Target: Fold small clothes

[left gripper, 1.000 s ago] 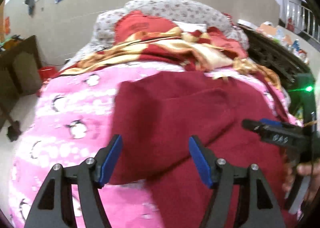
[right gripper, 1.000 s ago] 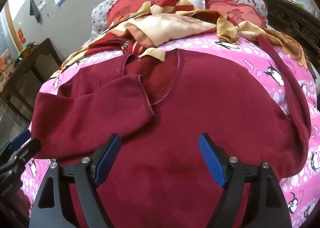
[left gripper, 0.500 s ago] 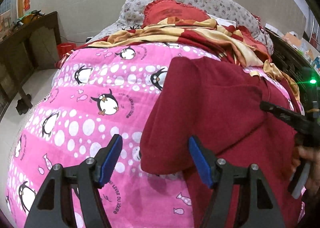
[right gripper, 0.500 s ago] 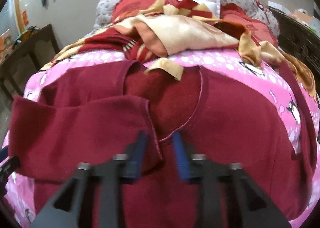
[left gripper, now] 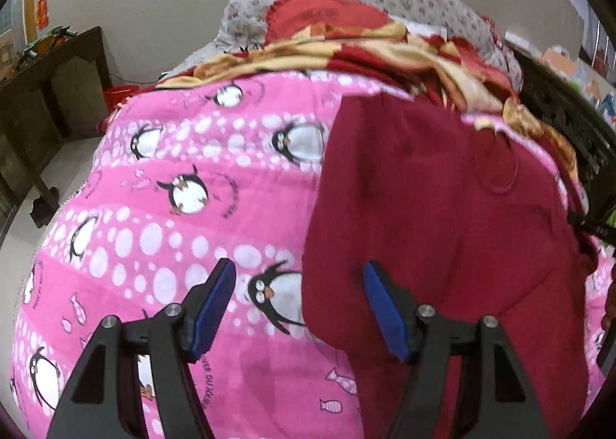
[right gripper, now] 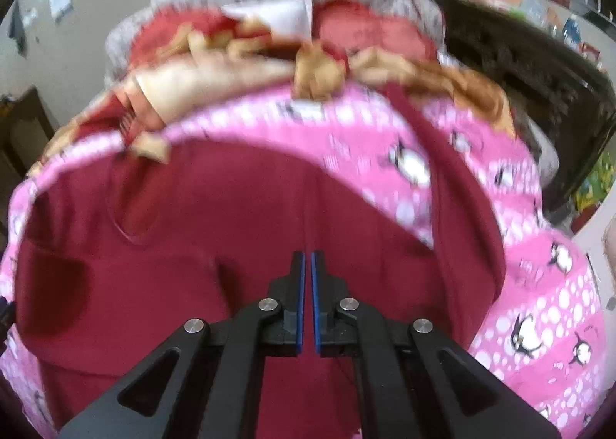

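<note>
Pink penguin blanket (left gripper: pixel 161 231) lies under the left gripper (left gripper: pixel 298 296), jaws spread over the maroon sweater (left gripper: pixel 442 208) edge, gripping nothing; further right, the right gripper (right gripper: pixel 308 265) is clenched above the sweater, nothing visibly between its pads

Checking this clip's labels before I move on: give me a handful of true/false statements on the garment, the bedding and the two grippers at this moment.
1. The left gripper is open, with nothing pinched between its pads. True.
2. The right gripper stands wide open. False: its jaws are shut, pads nearly touching.
3. The dark red garment lies on a pink penguin-print blanket. True.
4. The garment hangs in the air, clear of the bed. False: it rests spread on the blanket.
5. The blanket is plain blue. False: it is pink with penguins and white dots.
</note>
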{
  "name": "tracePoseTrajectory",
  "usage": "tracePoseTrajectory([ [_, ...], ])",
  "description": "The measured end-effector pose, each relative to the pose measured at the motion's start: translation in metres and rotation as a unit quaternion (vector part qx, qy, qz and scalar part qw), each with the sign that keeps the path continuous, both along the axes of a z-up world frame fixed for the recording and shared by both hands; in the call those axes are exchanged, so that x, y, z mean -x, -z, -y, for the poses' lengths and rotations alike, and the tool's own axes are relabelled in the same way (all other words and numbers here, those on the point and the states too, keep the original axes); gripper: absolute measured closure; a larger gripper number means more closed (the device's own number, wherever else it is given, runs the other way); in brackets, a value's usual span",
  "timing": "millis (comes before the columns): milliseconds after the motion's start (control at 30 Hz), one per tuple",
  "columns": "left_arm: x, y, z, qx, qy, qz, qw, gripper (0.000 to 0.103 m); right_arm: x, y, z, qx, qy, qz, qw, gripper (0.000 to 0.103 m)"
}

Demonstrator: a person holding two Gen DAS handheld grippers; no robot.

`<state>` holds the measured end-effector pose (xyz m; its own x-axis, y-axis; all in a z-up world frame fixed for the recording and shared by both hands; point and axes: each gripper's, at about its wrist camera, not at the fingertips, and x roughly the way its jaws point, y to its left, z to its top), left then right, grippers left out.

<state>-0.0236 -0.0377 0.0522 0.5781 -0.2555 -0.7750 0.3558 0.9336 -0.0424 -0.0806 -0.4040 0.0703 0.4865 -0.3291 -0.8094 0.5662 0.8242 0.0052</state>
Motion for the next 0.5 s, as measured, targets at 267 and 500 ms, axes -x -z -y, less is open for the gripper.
tracePoseTrajectory([
  [267, -0.009, 0.009, -0.011, 0.015, -0.02, -0.019, 0.9995, 0.03, -0.044, -0.043, -0.088, -0.062, -0.222, 0.114, 0.966, 0.038],
  [500, -0.011, 0.005, -0.014, 0.021, -0.022, -0.021, 0.9993, 0.03, -0.129, -0.017, -0.18, -0.106, -0.372, 0.047, 0.921, 0.043],
])
